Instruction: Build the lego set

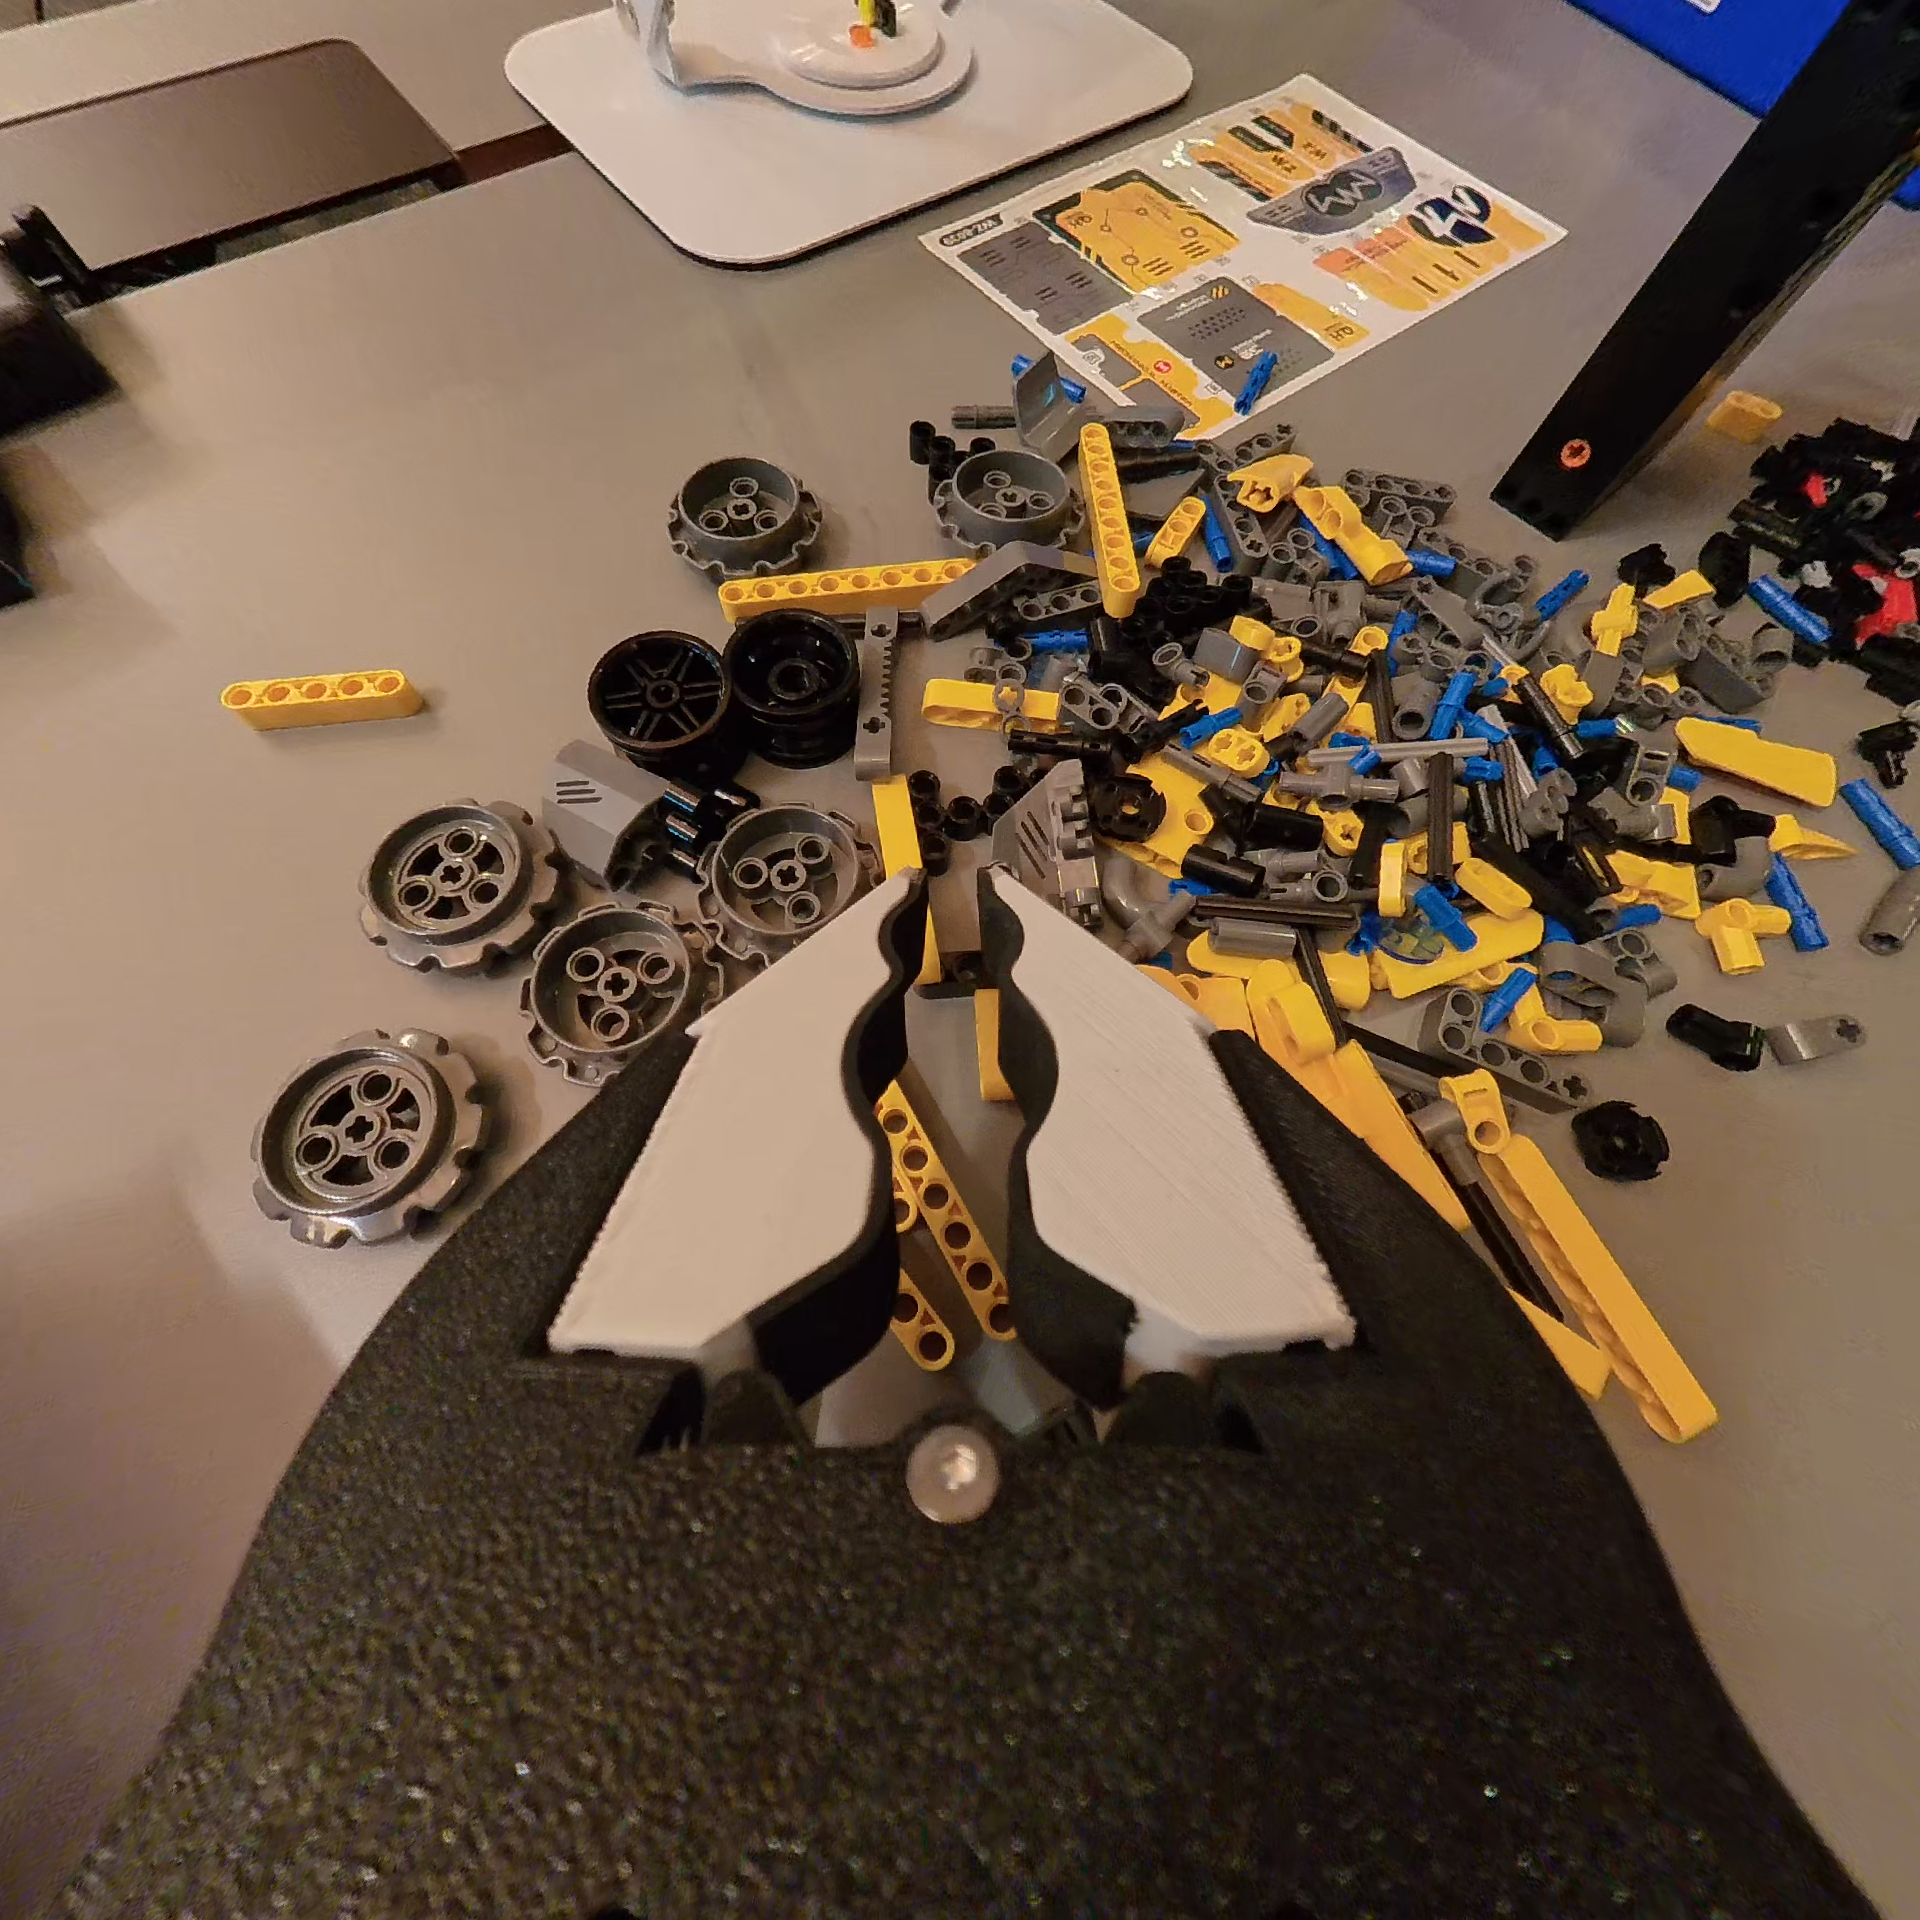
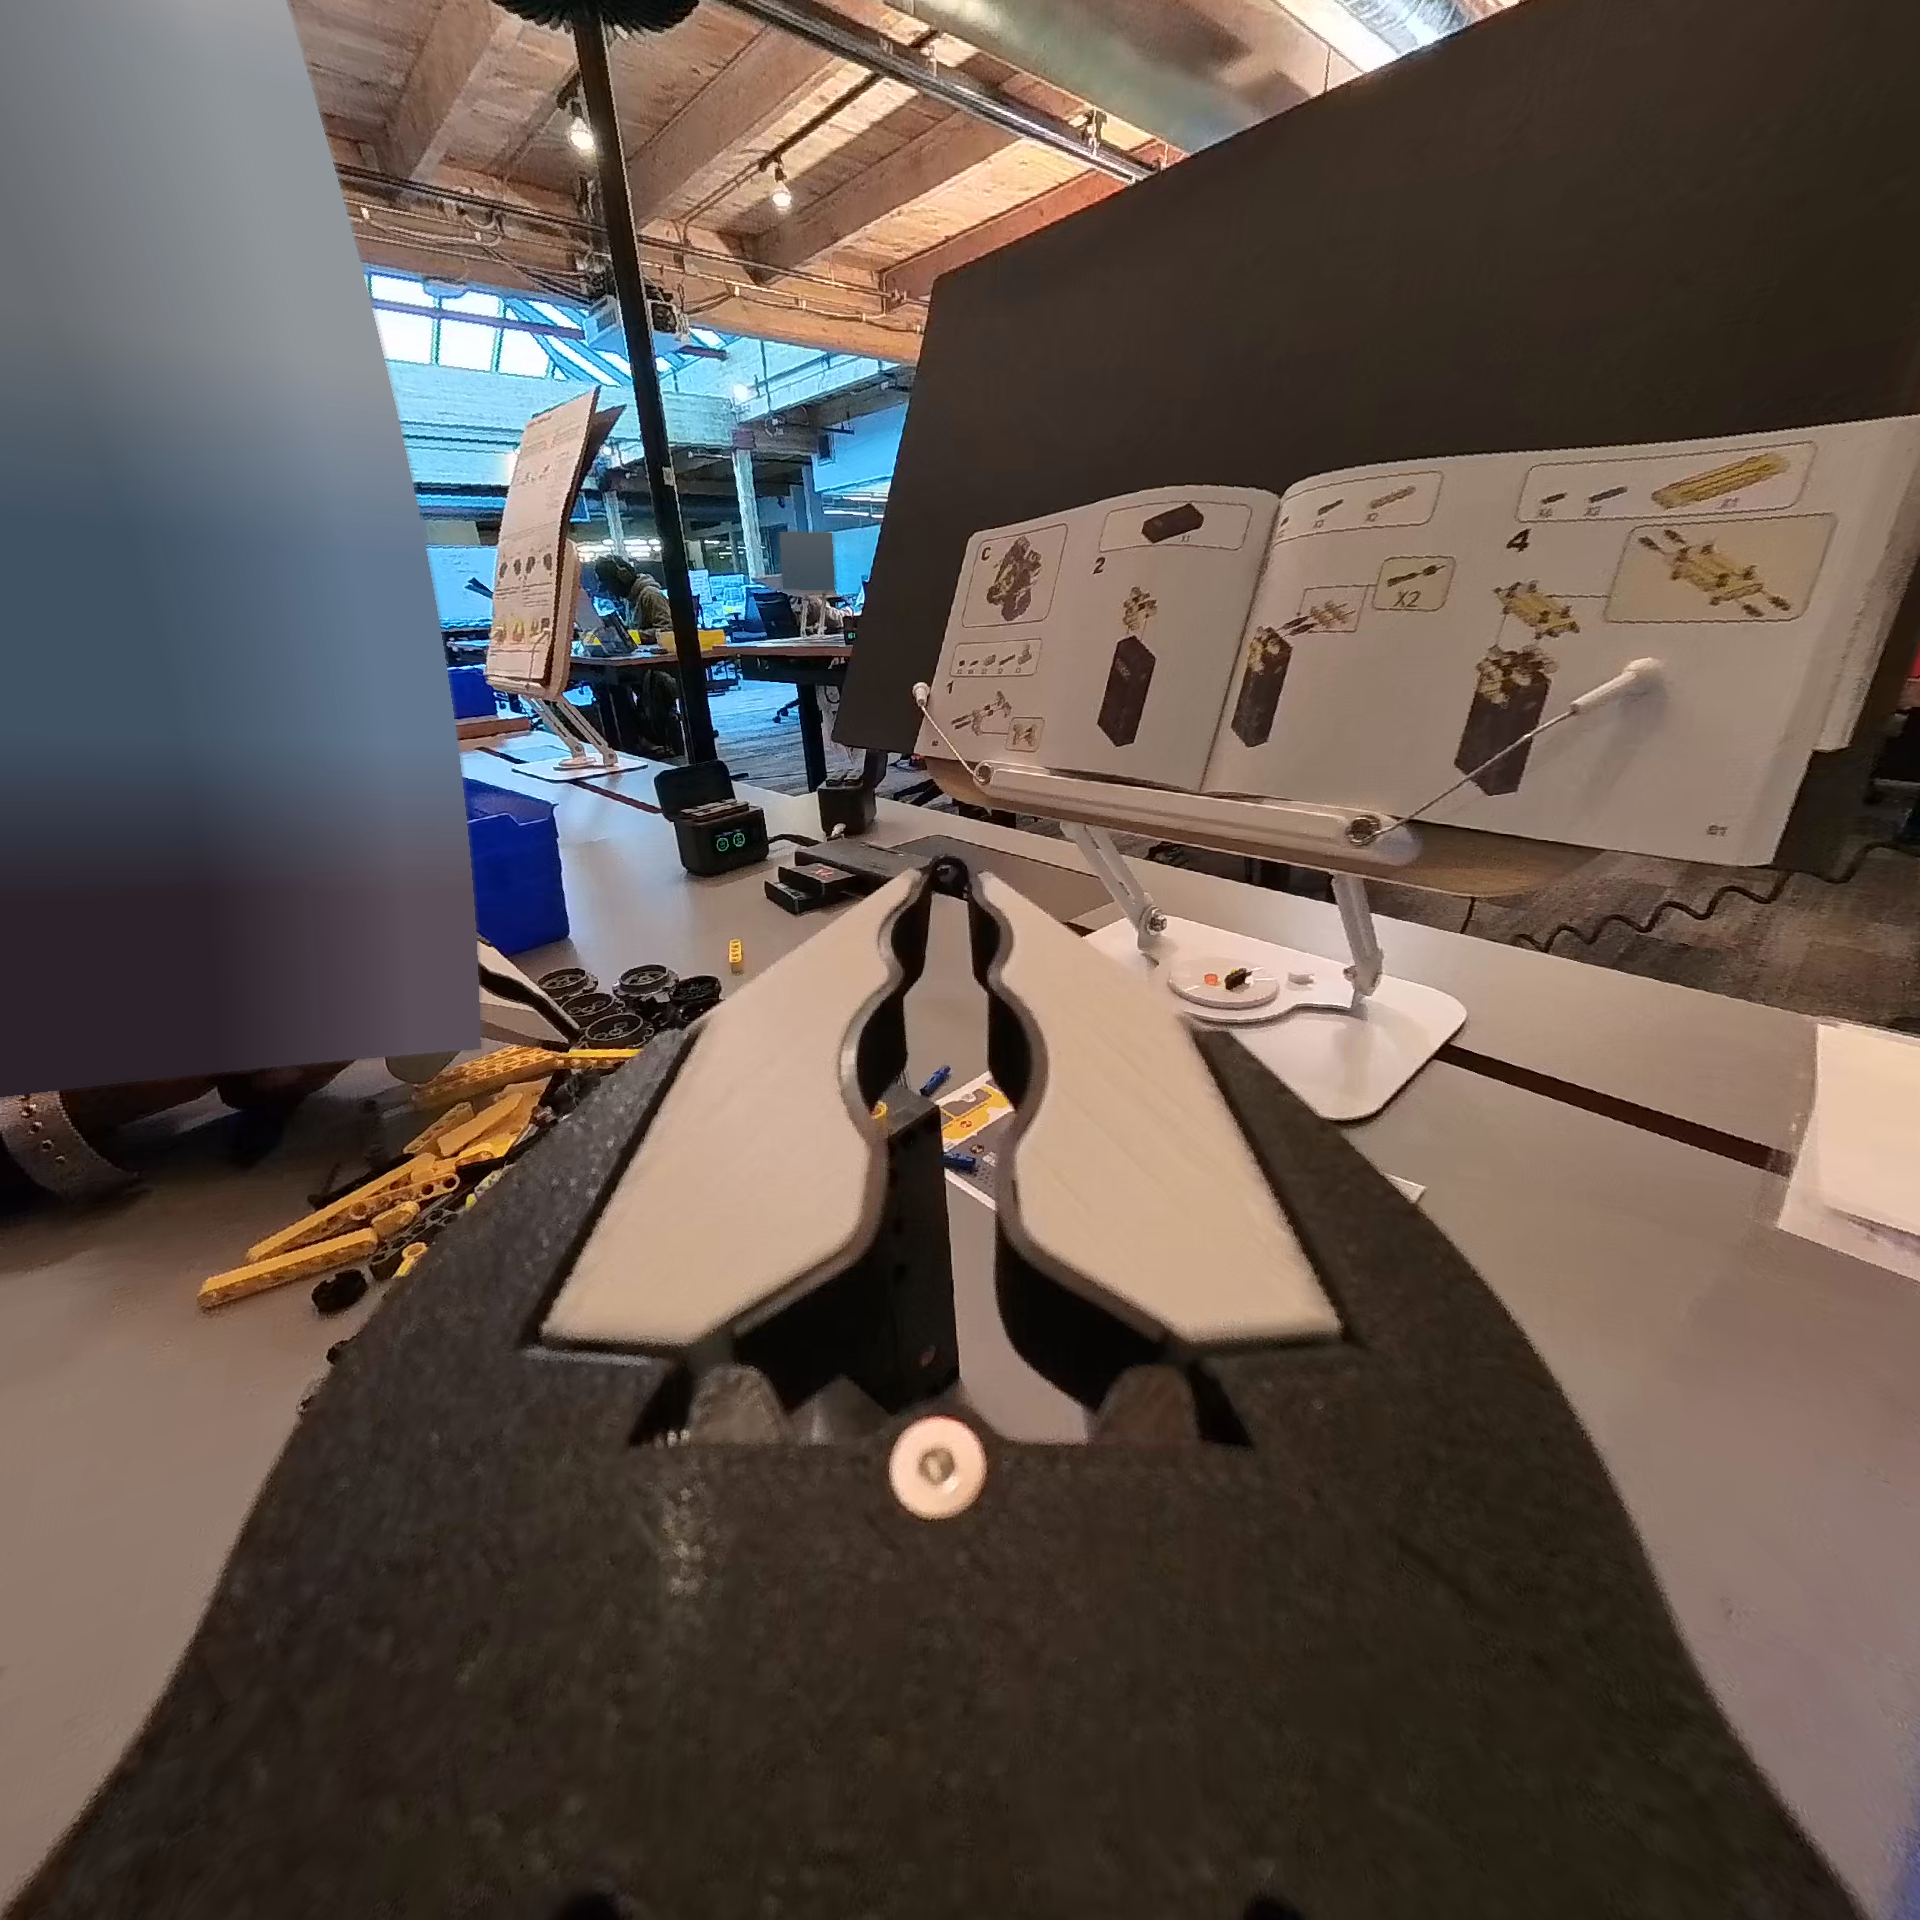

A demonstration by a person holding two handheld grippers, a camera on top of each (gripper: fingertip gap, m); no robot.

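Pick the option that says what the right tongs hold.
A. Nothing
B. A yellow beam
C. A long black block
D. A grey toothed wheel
C: in the right wrist view, a long black block stands between the fingers of the right tongs, which are closed on it.

The black block (image 2: 920,1226) is half hidden between the right gripper's (image 2: 951,883) fingers; beside it, the booklet (image 2: 1455,634) runs off-frame.

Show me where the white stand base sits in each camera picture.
Left wrist view: the white stand base is at the top edge, beyond the pile of pieces.
Right wrist view: right of centre, below the open booklet.
Shared landmark: the sticker sheet lying near it.
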